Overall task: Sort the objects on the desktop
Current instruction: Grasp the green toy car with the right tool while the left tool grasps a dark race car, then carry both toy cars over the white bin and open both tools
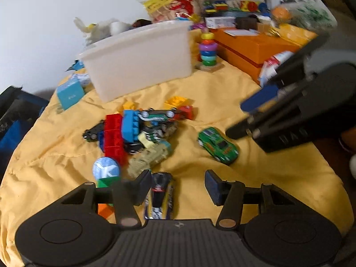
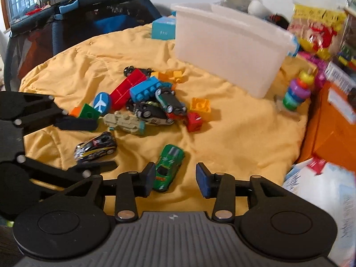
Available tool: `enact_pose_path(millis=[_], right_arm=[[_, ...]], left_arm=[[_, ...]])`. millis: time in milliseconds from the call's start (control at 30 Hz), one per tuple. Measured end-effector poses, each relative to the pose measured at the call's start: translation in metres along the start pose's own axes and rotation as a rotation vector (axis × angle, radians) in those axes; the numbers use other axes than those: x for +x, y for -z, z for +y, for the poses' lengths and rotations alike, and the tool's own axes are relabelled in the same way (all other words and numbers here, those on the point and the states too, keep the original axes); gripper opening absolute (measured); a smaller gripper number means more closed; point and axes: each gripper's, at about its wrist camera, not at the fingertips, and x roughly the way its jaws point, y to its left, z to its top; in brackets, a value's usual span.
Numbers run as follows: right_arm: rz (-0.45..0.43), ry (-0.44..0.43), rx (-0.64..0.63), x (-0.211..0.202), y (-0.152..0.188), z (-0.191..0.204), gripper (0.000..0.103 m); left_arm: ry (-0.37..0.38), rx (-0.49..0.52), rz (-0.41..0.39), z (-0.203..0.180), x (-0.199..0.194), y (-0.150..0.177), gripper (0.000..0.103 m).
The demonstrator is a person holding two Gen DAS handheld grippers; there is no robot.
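A pile of toy cars and plastic bricks (image 1: 135, 131) (image 2: 151, 102) lies on the yellow cloth. A black and yellow toy car (image 1: 160, 197) (image 2: 96, 148) lies beside my left gripper's (image 1: 176, 188) left finger; the gripper is open and empty. A green toy car (image 1: 218, 145) (image 2: 168, 166) lies just ahead of my right gripper (image 2: 175, 178), by its left finger; that gripper is open and empty. The left gripper shows at the left in the right wrist view (image 2: 93, 144). The right gripper shows at the right in the left wrist view (image 1: 242, 118). A white plastic bin (image 1: 138, 60) (image 2: 229, 44) stands behind the pile.
A ring stacker toy (image 1: 208, 51) (image 2: 297, 91) stands right of the bin. An orange box (image 1: 255, 46) (image 2: 333, 122) sits at the right. A light blue box (image 1: 70, 94) (image 2: 163, 27) lies left of the bin. A dark playpen (image 2: 66, 17) borders the far left.
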Motion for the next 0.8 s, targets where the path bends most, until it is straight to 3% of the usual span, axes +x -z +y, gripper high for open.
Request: enact_pose_path(millis=[100,367,500,633,800], right_arm=[[-0.019,0.041,-0.012,-0.006,0.004,-0.002,0.044],[-0.038,0.09,0.048,-0.019,0.016,-0.008,0.044],[-0.033,0.06,0.098,-0.017,0.022,-0.008,0.044],[-0.067,0.002,0.11,-0.013,0.017,0.001,0.044],[-0.067,-0.007,0.093,0.018,0.004,0.012,0.044]], left_arm=[[0.025,0.051,0.006,-0.01,0.001,-0.003,0.057],[0.001,0.148,-0.021,-0.012,-0.016,0.004,0.057],[0.032,0.196,-0.016,-0.018,-0.017,0.009,0.057],[-0.019,0.19,0.002,-0.014,-0.009,0.001,0.057],[-0.074,0.096,0.05,0.009,-0.001,-0.002,0.056]])
